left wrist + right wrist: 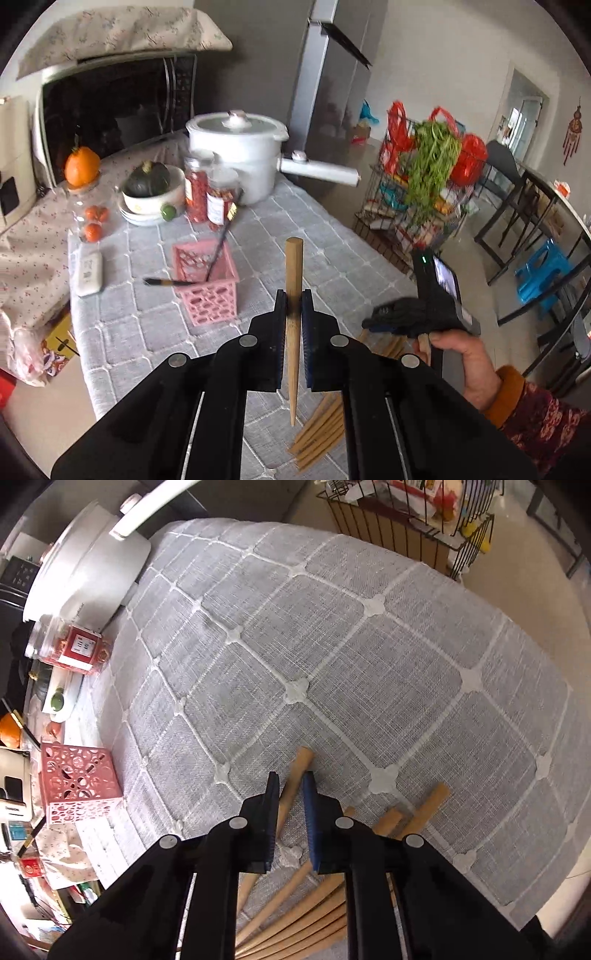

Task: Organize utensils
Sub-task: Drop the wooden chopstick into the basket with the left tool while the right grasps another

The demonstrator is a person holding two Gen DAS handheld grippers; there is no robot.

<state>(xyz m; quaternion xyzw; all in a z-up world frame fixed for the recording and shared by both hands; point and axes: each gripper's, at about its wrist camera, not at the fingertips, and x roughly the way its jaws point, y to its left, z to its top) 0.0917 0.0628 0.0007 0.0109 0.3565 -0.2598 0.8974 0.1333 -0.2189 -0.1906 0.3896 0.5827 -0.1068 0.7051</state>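
Grey quilted cloth [332, 635] covers the table, and the kitchen things stand at its far end: a white pot [240, 155], two jars [207, 192] and a bowl [155, 192] with a squash. From the left wrist view, a pink basket [208, 284] stands at about 10 o'clock from the left gripper [293, 299]; one dark chopstick [221, 243] already leans inside it and another lies across its rim, so I judge the basket is where the utensils must go. The left gripper pinches one wooden chopstick [293, 280] near its middle, with the thick end pointing forward, probably so that it can be dropped upright into the basket. The pile of chopsticks [306, 915] lies fanned on the cloth near the front edge, at 5 o'clock from the left gripper. The right gripper [291, 786], held by a hand [465, 365], points down over this pile. Its fingers are nearly together with one chopstick [295, 779] between them, but whether the pads already press on it I cannot tell. I judge this is the next pick.
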